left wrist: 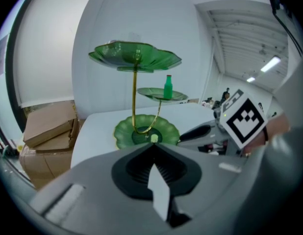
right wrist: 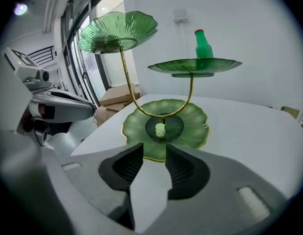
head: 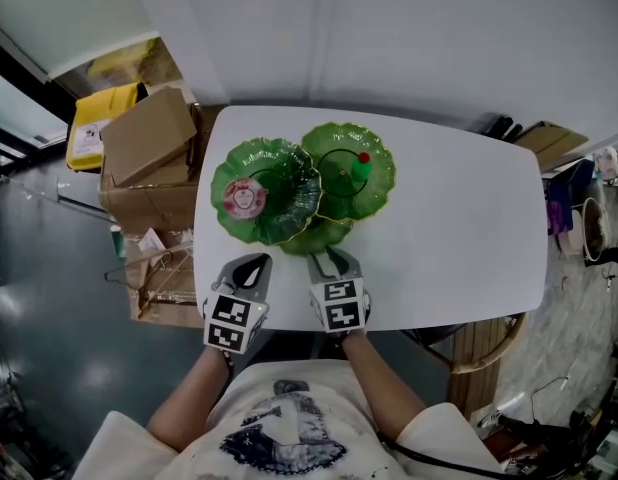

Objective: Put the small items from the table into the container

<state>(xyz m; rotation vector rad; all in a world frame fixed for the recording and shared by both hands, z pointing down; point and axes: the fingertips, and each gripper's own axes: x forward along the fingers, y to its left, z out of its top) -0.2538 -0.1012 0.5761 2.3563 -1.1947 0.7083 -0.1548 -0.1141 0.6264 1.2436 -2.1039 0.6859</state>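
The left gripper (left wrist: 152, 148) was pressed fully together, holding nothing. The right gripper (right wrist: 147, 155) was partly spread and empty over the white table (head: 459, 218), just short of the tiered green stand (right wrist: 190, 126). A small pale piece (right wrist: 160, 129) sat in its bottom dish, a green bottle (right wrist: 203, 45) on its middle one.
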